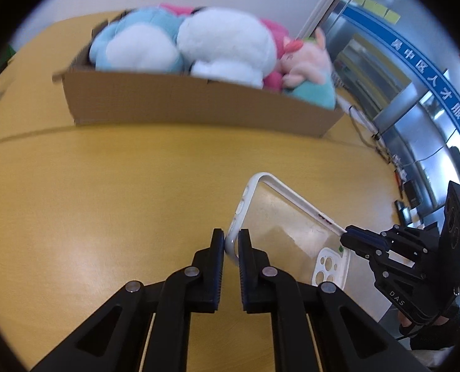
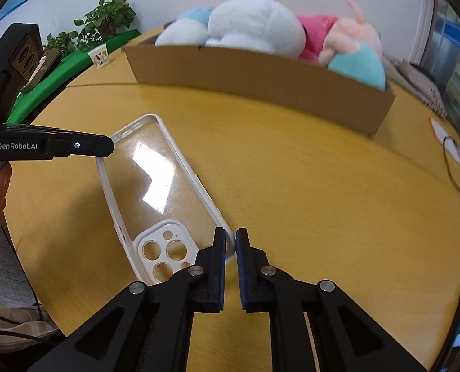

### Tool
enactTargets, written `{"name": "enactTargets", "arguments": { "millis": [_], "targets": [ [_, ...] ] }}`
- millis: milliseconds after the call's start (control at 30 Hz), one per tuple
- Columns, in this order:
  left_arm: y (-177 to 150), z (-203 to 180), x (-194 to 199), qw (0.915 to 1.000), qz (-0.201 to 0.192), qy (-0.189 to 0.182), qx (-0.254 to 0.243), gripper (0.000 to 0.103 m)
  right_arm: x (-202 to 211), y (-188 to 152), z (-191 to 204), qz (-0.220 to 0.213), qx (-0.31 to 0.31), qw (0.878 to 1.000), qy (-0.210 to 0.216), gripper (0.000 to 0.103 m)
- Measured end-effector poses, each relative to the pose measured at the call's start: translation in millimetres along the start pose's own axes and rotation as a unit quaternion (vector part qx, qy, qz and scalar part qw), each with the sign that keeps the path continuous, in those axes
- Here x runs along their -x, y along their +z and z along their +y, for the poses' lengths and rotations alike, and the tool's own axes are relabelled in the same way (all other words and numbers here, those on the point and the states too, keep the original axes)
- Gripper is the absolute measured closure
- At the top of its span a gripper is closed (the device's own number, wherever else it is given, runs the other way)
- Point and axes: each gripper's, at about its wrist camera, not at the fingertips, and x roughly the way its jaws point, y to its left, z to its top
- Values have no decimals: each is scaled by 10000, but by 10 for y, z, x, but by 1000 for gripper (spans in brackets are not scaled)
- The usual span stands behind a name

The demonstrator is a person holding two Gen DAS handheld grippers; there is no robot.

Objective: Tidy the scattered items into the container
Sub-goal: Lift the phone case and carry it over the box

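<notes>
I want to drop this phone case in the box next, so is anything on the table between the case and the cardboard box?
Nothing visible on the table lies between the phone case and the cardboard box. The box is already heaped with plush toys above its rim, so the case would land on them.

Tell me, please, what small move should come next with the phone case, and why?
Probably lift the phone case together: the left gripper and right gripper each pinch a rim, and the cardboard box of plush toys sits beyond it.
</notes>
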Motion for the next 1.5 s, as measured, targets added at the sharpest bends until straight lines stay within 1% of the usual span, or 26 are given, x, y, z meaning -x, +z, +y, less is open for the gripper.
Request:
{"name": "enactTargets", "arguments": {
  "millis": [167, 333, 400, 467, 600, 700, 833, 900, 967, 1067, 1167, 1267, 1333, 1500],
  "targets": [
    [370, -127, 335, 9987, -460, -21, -225, 95, 330, 352, -112, -494, 218, 9984, -135, 95],
    [790, -273, 686, 9937, -956, 90, -571, 95, 667, 814, -137, -1020, 586, 9925, -336, 95],
    [951, -327, 830, 9905, -1153, 149, -732, 95, 788, 1015, -149, -1224, 713, 9889, -441, 95],
    [1132, -394, 945, 9873, -1344, 179, -827, 95, 929, 1246, -196, -1430, 771, 9857, -447, 95],
    [1537, -541, 1185, 9782, -1759, 333, -1057, 95, 1147, 1660, -246, -1815, 971, 9765, -643, 95],
    [1840, -580, 1337, 9726, -2010, 343, -1116, 95, 1314, 1964, -280, -2040, 1118, 9696, -755, 95],
    [2223, -646, 1445, 9648, -2239, 443, -1303, 95, 1491, 2402, -378, -2252, 1241, 9629, -825, 95],
    [2435, -652, 1452, 9633, -2289, 463, -1325, 95, 1521, 2608, -447, -2308, 1256, 9611, -852, 95],
    [2664, -616, 1399, 9635, -2286, 490, -1308, 95, 1512, 2810, -517, -2354, 1313, 9584, -940, 95],
    [3007, -493, 1199, 9663, -2199, 489, -1249, 95, 1370, 3091, -657, -2329, 1362, 9577, -1004, 95],
    [3279, -332, 878, 9718, -2012, 473, -1134, 95, 1085, 3355, -811, -2152, 1342, 9622, -988, 95],
    [3437, -158, 532, 9768, -1848, 448, -983, 95, 721, 3591, -968, -1920, 1356, 9670, -980, 95],
    [3495, -28, 279, 9807, -1725, 395, -831, 95, 424, 3716, -1111, -1723, 1297, 9725, -878, 95],
    [3537, 278, -367, 9900, -1240, 415, -525, 95, -315, 3852, -1360, -1251, 1091, 9840, -644, 94]
  ]
}}
